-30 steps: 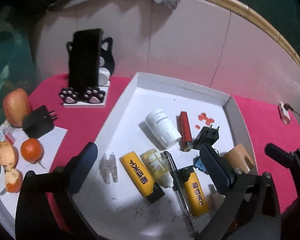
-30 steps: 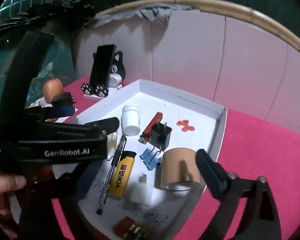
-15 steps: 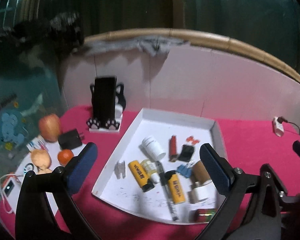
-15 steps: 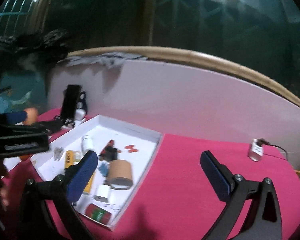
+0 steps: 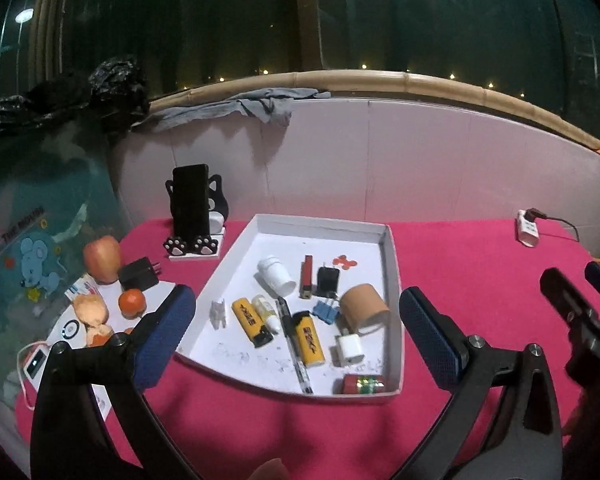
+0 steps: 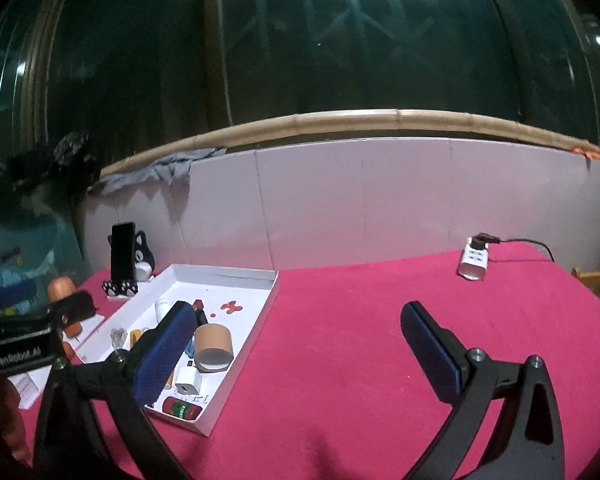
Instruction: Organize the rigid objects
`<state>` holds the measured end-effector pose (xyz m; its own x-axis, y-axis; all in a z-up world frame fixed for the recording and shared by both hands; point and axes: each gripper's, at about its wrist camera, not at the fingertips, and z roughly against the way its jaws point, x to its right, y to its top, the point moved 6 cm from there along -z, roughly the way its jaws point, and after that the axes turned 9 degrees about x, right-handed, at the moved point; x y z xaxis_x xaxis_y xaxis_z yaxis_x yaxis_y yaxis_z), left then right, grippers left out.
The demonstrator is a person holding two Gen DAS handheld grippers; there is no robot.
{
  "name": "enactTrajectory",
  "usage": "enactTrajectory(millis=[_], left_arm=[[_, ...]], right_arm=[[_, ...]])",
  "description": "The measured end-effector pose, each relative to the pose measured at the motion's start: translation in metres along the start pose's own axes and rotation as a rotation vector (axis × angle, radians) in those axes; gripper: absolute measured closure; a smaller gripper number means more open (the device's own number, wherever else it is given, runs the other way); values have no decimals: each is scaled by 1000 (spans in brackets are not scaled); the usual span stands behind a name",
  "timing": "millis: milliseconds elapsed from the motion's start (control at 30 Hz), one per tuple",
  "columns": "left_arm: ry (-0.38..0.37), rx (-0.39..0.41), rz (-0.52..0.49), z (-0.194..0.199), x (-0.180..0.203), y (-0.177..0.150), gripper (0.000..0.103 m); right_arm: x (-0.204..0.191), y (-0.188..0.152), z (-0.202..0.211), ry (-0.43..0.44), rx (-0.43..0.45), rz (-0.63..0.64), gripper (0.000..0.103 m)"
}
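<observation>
Inside white tray (image 5: 392, 280) — pen (image 5: 294, 344) lengthwise, tip seemingly near; both tongs (image 5: 296, 332) (image 6: 296, 344) agape.

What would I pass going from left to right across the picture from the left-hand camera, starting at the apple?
apple → black charger → phone on its cat stand → white bottle → red lighter → black plug → tape roll → tray's right wall → white power strip

On the tablecloth (image 5: 480, 248), the tray (image 5: 392, 280) holds a tape roll (image 5: 364, 308) at its right, a charger cube (image 5: 350, 350) nearer, two lighters (image 5: 252, 322) left of them. A phone stand (image 5: 194, 216) stands far-left; a power strip (image 5: 528, 228) lies far-right.
</observation>
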<state>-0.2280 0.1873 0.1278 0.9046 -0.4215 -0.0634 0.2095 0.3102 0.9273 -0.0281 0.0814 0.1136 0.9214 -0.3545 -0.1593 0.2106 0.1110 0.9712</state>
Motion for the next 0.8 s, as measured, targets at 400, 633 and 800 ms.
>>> enactTrajectory(millis=[400,633,800], left_arm=[[5,19,-30,36,12,-1,0],[3,45,-31,56,14,2,0],[-14,60,-4,70,13,4,0]], right_arm=[[10,17,47,64,51,-23,0],[13,27,76,55,108,5,0],[16,33,89,50,135,2,0]])
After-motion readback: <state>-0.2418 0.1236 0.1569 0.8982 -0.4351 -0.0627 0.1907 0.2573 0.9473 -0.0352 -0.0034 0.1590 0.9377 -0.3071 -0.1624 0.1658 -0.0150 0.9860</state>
